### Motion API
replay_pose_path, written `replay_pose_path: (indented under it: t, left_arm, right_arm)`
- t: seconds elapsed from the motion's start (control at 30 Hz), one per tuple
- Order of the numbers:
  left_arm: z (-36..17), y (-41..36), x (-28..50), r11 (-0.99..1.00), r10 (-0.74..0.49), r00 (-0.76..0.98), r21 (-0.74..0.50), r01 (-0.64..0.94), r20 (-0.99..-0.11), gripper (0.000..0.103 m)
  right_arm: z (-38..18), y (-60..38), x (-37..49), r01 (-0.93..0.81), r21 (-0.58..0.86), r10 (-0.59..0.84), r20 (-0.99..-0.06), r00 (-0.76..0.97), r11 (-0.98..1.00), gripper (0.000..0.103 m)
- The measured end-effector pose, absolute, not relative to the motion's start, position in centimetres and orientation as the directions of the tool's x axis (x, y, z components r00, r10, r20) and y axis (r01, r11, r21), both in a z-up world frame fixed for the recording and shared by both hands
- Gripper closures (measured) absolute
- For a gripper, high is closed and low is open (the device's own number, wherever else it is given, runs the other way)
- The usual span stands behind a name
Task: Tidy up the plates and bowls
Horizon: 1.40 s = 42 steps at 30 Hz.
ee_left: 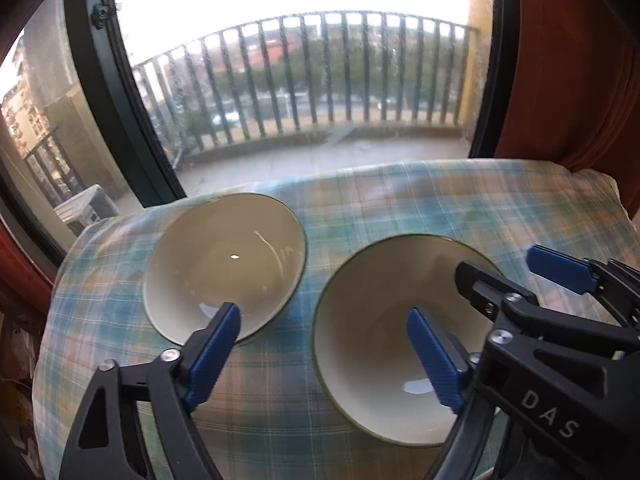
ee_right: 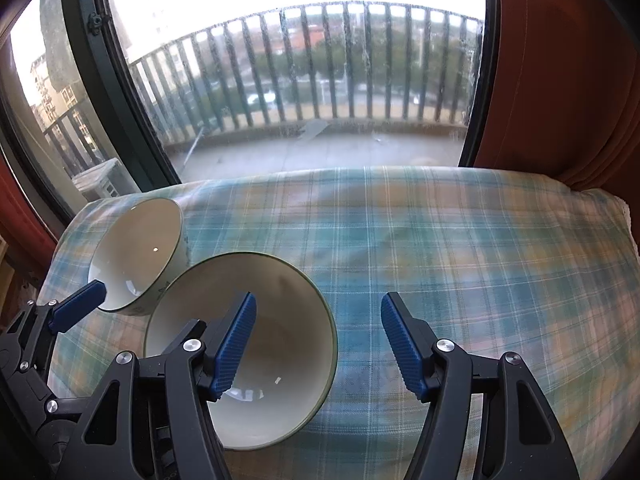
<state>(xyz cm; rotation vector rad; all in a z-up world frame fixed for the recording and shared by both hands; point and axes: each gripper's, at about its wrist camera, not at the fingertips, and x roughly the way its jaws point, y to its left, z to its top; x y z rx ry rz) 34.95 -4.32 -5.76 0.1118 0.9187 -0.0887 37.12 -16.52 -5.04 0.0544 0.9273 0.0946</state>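
Two cream bowls with dark green rims stand on a plaid tablecloth (ee_left: 400,200). The far-left bowl (ee_left: 224,260) also shows in the right wrist view (ee_right: 136,248). The nearer bowl (ee_left: 384,320) also shows in the right wrist view (ee_right: 272,340). My left gripper (ee_left: 324,344) is open and empty, its left finger over the far bowl's near rim and its right finger inside the nearer bowl. My right gripper (ee_right: 320,340) is open, its left finger inside the nearer bowl and its right finger outside the rim. The right gripper shows in the left wrist view (ee_left: 496,272).
The table stands against a large window with a dark frame (ee_left: 100,92) and a balcony railing (ee_left: 320,76) outside. A red-brown curtain (ee_right: 560,80) hangs at the right. The tablecloth (ee_right: 460,240) extends to the right of the bowls.
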Motion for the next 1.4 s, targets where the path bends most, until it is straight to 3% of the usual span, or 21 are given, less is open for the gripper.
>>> replay_pose_path:
  t: [0.27, 0.37, 0.63, 0.73, 0.97, 1.4]
  left_arm:
    - [-6.1, -5.2, 35.4, 0.981, 0.005, 0.62, 0.125, 0.151, -0.784, 0.04]
    - [-6.4, -5.0, 36.0, 0.981, 0.024, 0.611, 0.137, 0.14, -0.791, 0.049]
    - [-6.9, -4.1, 37.4, 0.985, 0.014, 0.584, 0.112, 0.132, -0.811, 0.063]
    - [-7.2, -4.6, 37.3, 0.978, 0.01, 0.577, 0.129, 0.165, -0.816, 0.064]
    - [-8.5, -5.2, 37.4, 0.974, -0.021, 0.526, 0.101, 0.203, -0.85, 0.067]
    - [-7.1, -5.3, 36.9, 0.972, -0.008, 0.577, 0.13, 0.198, -0.817, 0.071]
  right_arm:
    - [-5.8, -16.4, 37.6, -0.071, 0.125, 0.143, -0.813, 0.565, 0.99, 0.071]
    - [-6.0, -16.4, 37.8, -0.065, 0.12, 0.136, -0.815, 0.563, 0.991, 0.077]
    - [-7.0, -16.5, 38.2, -0.07, 0.121, 0.14, -0.84, 0.524, 0.99, 0.078]
    - [-7.0, -16.5, 38.1, -0.062, 0.111, 0.127, -0.837, 0.532, 0.992, 0.084]
    - [-7.4, -16.6, 37.9, -0.057, 0.111, 0.124, -0.849, 0.514, 0.992, 0.085]
    - [-6.5, -16.5, 37.1, -0.083, 0.155, 0.175, -0.831, 0.528, 0.984, 0.091]
